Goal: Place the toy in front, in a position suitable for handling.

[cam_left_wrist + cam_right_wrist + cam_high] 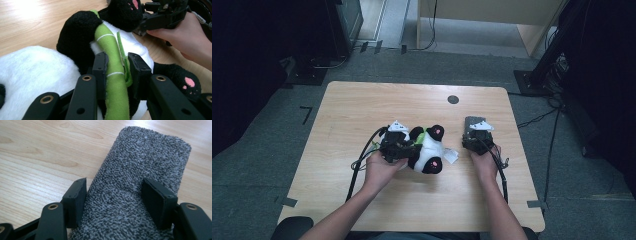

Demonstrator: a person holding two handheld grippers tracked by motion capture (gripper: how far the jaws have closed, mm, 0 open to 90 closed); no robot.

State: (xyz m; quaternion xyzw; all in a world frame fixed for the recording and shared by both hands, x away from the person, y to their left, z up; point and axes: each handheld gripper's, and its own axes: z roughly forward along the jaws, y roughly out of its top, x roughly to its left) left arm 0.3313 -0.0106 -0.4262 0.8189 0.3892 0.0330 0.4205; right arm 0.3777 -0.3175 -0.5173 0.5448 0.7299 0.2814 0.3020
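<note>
— Left of the panda (428,149)?
— Left gripper (398,145), pressed up against the toy, jaws narrowed around the green plush stalk (113,75) on its chest. Left pad on the stalk; right pad at the leaf edge, contact hard to judge.
— And the panda itself?
— Lay on the wooden table (362,105), near the middle, toward the front edge.
— Right of the panda?
— Grey rolled towel (473,126), well apart from the toy. Right gripper (477,135) straddled its near end, jaws wide, both pads against the towel's sides (140,185).
</note>
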